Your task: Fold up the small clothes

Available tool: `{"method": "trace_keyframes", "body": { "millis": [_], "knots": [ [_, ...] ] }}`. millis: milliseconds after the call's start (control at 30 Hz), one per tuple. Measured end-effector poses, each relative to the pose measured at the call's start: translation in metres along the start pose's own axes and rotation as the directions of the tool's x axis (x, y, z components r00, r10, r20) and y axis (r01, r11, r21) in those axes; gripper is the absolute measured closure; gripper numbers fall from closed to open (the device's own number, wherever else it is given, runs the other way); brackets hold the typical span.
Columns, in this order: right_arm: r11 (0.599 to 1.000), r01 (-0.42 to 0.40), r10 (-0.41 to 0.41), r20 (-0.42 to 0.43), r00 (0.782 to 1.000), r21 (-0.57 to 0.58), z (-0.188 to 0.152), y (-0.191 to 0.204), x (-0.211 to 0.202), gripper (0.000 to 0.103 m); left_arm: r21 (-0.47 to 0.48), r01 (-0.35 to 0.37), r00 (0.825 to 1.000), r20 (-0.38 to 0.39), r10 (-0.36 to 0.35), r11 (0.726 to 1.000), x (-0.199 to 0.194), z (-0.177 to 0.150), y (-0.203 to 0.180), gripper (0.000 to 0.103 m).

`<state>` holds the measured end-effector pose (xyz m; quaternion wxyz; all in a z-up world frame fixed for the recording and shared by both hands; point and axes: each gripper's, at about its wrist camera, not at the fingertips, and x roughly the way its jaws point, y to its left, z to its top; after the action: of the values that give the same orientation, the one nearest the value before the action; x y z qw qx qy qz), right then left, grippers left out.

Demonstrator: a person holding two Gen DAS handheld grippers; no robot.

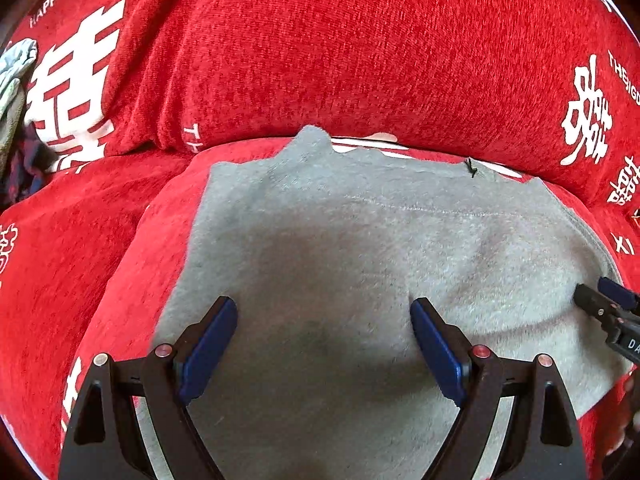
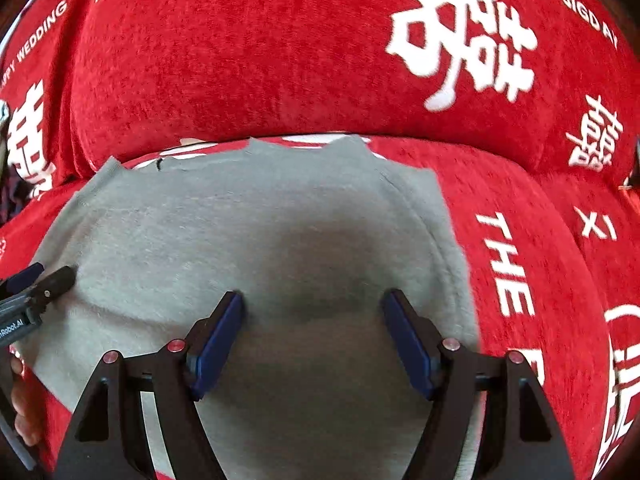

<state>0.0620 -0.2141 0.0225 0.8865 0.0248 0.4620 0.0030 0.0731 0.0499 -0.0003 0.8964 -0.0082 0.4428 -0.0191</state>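
A grey fleece garment point(image 1: 340, 248) lies spread flat on a red sofa seat, its far edge jagged against the backrest. My left gripper point(image 1: 324, 308) hovers over its near left part, jaws wide apart and nothing between the blue pads. The right gripper's fingertips point(image 1: 600, 296) poke in from the right edge of that view. In the right wrist view the same grey garment point(image 2: 240, 232) fills the middle, and my right gripper point(image 2: 314, 300) stands open above its near right part, empty. The left gripper's tip point(image 2: 44, 280) shows at the left edge.
The sofa cover point(image 2: 520, 240) is red with white characters and lettering; its backrest cushion point(image 1: 360, 60) rises right behind the garment. A heap of other clothes point(image 1: 16, 92) sits at the far left. A hand point(image 2: 24, 408) shows at the lower left.
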Motion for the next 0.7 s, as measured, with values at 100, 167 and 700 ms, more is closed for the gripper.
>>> {"method": "trace_keyframes", "body": {
  "millis": [100,167,700],
  "knots": [
    [0.999,0.042,-0.042,0.019,0.999,0.000,-0.004,0.005,-0.017,0.027,-0.014,-0.025,1.000,0.017,0.025,1.000,-0.014,-0.005,0.000,0.014],
    [1.000,-0.008,0.008,0.058,0.998,0.003,-0.012,0.015,-0.036,0.026,-0.025,0.001,1.000,0.030,0.000,1.000,-0.024,-0.011,-0.001,0.014],
    [0.988,-0.054,0.060,0.041,0.997,-0.143,-0.065,0.057,-0.037,0.026,-0.008,-0.016,0.999,0.032,0.016,1.000,-0.043,-0.070,0.013,0.014]
  ]
}}
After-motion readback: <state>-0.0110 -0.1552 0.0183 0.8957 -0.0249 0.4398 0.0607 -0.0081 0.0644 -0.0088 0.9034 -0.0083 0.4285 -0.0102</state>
